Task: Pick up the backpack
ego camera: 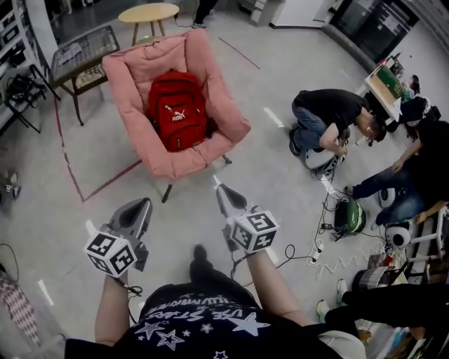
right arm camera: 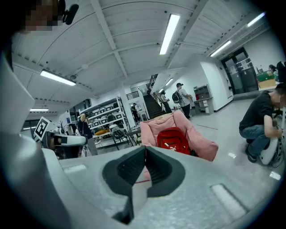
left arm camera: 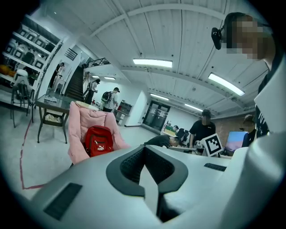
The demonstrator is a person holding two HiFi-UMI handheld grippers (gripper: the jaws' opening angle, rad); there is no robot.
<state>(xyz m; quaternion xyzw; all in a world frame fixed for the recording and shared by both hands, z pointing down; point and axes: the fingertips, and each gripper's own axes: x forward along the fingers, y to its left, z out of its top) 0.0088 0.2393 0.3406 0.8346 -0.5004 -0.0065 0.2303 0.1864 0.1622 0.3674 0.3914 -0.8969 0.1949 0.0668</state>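
A red backpack (ego camera: 177,109) with a white logo stands upright in the seat of a pink padded chair (ego camera: 133,66) on the floor ahead of me. The backpack (left arm camera: 98,139) shows left of centre in the left gripper view, and the backpack (right arm camera: 173,139) sits just above the jaws in the right gripper view. My left gripper (ego camera: 146,201) is shut and empty, well short of the chair's front edge. My right gripper (ego camera: 217,182) is also shut and empty, closer to the chair's front right corner. Neither touches the chair or the backpack.
A round wooden table (ego camera: 149,12) and a glass-topped side table (ego camera: 85,50) stand behind the chair. Red tape (ego camera: 66,161) marks the floor to its left. To the right, people (ego camera: 330,116) crouch on the floor among cables (ego camera: 316,252) and equipment (ego camera: 351,216).
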